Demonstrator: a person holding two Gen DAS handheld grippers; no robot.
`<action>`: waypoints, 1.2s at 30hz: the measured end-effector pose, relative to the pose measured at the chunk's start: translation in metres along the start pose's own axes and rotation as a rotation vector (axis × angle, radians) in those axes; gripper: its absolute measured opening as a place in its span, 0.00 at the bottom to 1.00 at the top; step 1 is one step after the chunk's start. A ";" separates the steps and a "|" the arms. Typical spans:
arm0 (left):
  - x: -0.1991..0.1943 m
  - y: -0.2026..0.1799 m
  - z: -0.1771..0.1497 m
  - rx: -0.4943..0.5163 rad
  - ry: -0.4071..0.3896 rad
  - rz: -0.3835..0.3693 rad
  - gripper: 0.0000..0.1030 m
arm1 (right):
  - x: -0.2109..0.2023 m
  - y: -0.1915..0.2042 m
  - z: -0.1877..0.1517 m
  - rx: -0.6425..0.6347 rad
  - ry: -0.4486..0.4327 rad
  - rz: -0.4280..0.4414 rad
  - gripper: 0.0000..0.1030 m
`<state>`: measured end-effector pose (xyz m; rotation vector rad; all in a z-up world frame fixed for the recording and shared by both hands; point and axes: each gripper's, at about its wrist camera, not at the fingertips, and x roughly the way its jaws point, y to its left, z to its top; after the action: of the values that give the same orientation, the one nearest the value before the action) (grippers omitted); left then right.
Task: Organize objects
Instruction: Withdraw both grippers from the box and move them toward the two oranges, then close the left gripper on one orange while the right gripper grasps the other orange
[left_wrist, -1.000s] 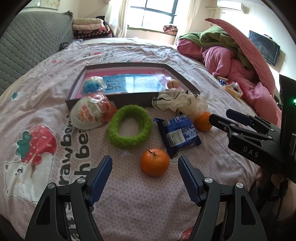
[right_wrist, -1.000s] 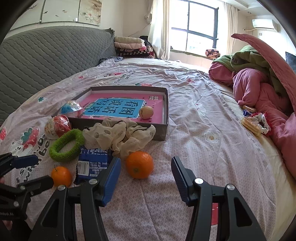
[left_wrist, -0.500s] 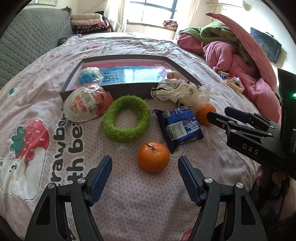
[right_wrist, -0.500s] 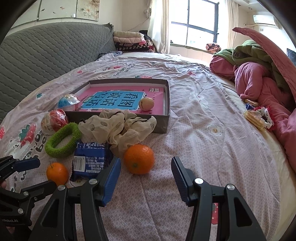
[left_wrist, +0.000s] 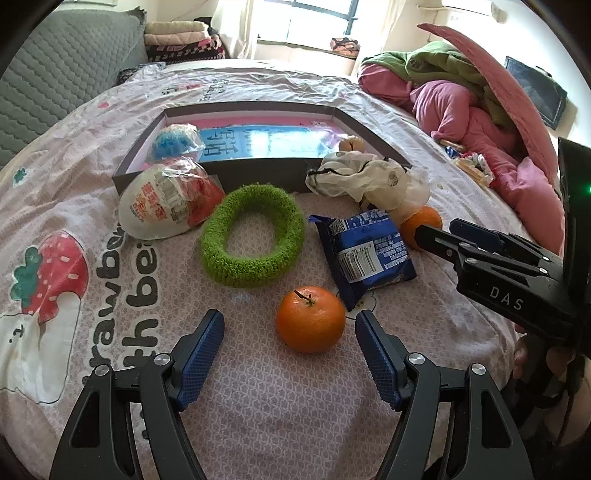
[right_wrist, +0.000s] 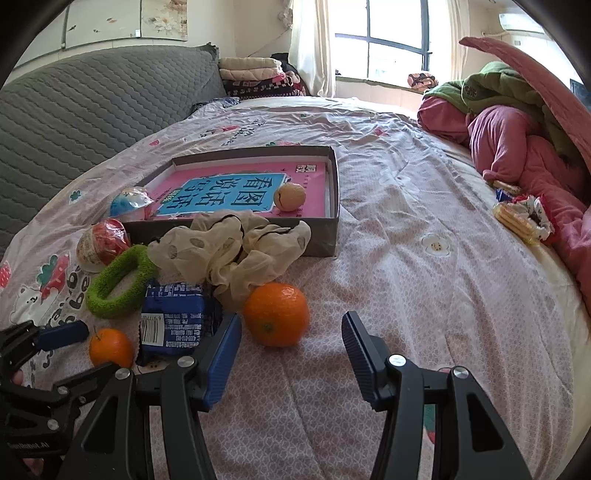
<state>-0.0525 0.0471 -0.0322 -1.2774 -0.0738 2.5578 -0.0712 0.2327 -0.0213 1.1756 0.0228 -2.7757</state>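
Left gripper (left_wrist: 288, 332) fingers spread, empty, near orange (left_wrist: 311, 318) lay on bed (left_wrist: 258, 406) between the tips. Right gripper (right_wrist: 291, 336) fingers spread, empty, just behind second orange (right_wrist: 276, 314), which sat beside cream cloth (right_wrist: 236, 251) before box (right_wrist: 332, 206).

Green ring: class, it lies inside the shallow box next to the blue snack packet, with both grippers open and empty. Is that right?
Not quite. The green ring lies on the bedsheet in front of the shallow box, not inside, as the left wrist view shows. It is beside the blue snack packet, and the left gripper and right gripper are open and empty.
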 end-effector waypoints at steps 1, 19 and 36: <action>0.001 -0.001 0.000 0.003 0.001 0.000 0.73 | 0.001 0.000 0.000 0.005 0.002 0.002 0.55; 0.013 -0.002 0.003 0.005 -0.023 0.027 0.73 | 0.020 0.002 0.003 -0.006 0.013 -0.046 0.55; 0.008 -0.005 0.000 0.014 -0.024 -0.021 0.38 | 0.013 -0.004 0.001 0.022 0.004 0.005 0.39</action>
<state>-0.0557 0.0545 -0.0379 -1.2344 -0.0743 2.5516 -0.0818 0.2348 -0.0302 1.1842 -0.0098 -2.7769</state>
